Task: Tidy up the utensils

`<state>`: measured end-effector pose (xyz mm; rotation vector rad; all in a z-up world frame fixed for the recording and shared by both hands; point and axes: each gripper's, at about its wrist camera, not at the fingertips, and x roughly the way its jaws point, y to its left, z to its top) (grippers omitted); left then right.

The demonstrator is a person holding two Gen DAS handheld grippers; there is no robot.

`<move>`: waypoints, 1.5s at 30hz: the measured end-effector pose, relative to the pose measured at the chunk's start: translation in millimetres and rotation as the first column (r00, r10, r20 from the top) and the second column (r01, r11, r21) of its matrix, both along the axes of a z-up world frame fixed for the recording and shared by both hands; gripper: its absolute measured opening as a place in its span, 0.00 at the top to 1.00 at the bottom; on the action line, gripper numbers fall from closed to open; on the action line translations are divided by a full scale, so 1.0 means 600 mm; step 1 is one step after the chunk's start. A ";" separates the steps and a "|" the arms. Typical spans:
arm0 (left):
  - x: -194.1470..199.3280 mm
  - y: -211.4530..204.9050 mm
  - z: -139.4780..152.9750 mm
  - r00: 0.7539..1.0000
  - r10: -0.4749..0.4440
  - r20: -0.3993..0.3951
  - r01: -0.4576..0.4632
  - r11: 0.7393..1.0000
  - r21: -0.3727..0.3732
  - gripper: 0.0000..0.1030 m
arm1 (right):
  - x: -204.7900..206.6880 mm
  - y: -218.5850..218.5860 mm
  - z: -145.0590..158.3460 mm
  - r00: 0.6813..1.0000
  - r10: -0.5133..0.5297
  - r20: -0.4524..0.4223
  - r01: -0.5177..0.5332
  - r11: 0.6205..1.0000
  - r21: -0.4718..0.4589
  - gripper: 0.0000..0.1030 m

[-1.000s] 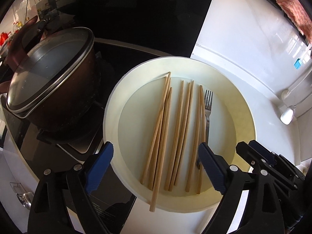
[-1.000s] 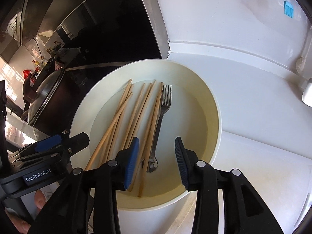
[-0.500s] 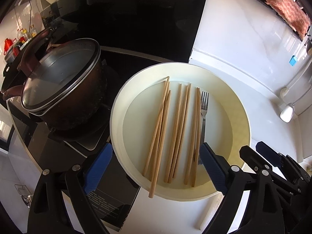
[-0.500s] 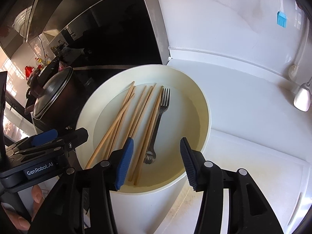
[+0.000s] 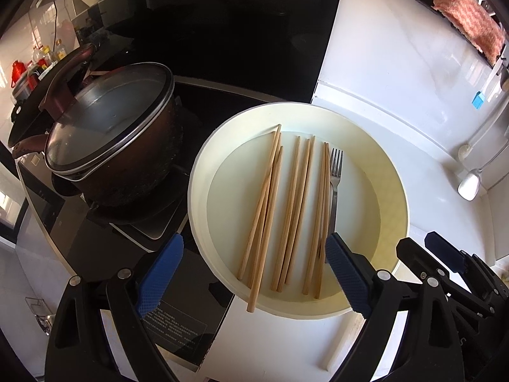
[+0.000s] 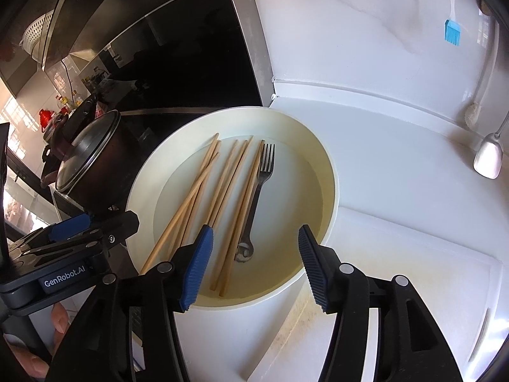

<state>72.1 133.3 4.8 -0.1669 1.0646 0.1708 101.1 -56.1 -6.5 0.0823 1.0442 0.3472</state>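
Hovering above the white basin point(image 6: 331, 191) near the tabletop's stove-side edge, both the right hand-held gripper point(image 6: 254, 261), just opened wider, and the left hand-held gripper point(image 5: 251, 273) are held wide and empty, so the fork point(image 6: 259, 187) could be grasped together with the touching chopsticks point(image 6: 222, 184).

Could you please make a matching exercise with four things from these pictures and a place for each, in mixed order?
Things:
1. fork
2. pot
3. blue brush
4. longest chopstick

Places:
A. hanging on the white wall
B. on the black cooktop, lid on
C. sticking out over the bowl's near rim
D. in the bowl, right of the chopsticks

Pairs: 1-D, 2-B, 3-A, 4-C
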 end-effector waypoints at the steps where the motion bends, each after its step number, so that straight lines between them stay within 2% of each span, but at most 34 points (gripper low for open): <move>1: -0.001 0.000 0.001 1.000 0.001 0.000 -0.001 1.000 0.000 0.13 | -0.001 0.000 0.000 1.000 0.001 0.000 -0.001 1.000 -0.001 0.48; 17: -0.008 -0.003 0.006 1.000 -0.001 0.011 0.001 1.000 0.008 0.09 | -0.004 -0.005 0.002 1.000 -0.016 -0.005 0.016 1.000 -0.005 0.45; 27: -0.004 -0.003 0.007 1.000 0.012 -0.006 -0.011 0.999 0.045 0.06 | -0.003 -0.006 0.002 1.000 -0.019 -0.008 0.019 1.000 -0.006 0.45; 45: -0.001 0.004 -0.002 0.999 0.027 -0.033 -0.026 0.999 0.023 0.06 | -0.002 -0.002 0.005 1.000 -0.022 -0.010 0.022 1.000 -0.017 0.45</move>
